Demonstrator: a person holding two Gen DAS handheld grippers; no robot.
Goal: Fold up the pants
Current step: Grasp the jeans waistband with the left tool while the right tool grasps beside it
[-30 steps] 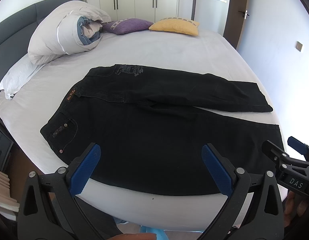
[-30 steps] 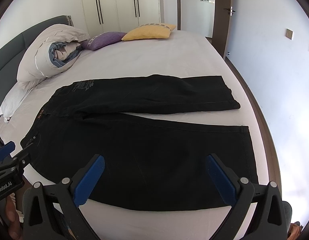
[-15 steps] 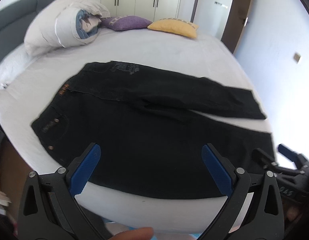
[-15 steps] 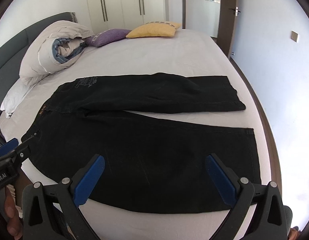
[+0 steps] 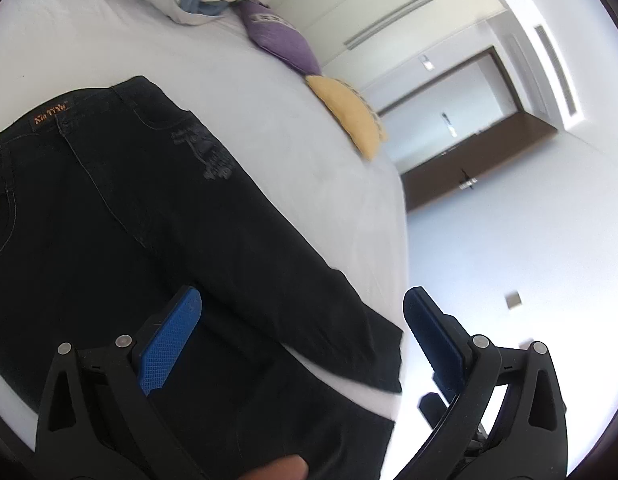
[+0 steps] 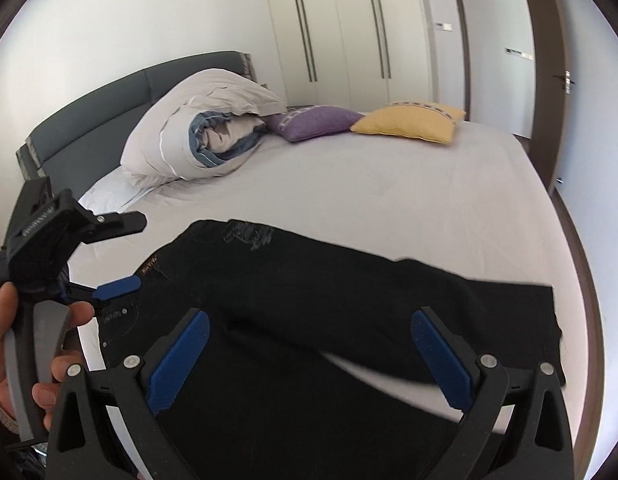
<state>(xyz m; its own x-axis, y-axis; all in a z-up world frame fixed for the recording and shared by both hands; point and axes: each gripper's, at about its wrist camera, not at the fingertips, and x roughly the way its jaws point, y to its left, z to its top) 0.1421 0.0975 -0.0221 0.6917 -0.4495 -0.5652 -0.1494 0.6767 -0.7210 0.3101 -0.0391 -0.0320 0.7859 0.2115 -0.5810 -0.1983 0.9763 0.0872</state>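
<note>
Black pants lie flat on the white bed, legs apart. Their waistband with an orange label is at the left. In the left wrist view, which is tilted, the pants fill the lower left and the far leg's hem lies near the bed edge. My left gripper hovers open over the legs with nothing between its blue pads. The right wrist view shows that left gripper in a hand beside the waistband. My right gripper stands open above the legs.
A rolled duvet lies by the dark headboard, with a purple cushion and a yellow cushion at the far side. White wardrobes and a brown door frame stand behind. The bed edge runs along the right.
Both grippers have dropped closer to the pants. The left one has tilted sharply and swung toward the waist end. The pants lie as before, and both grippers are still open.
</note>
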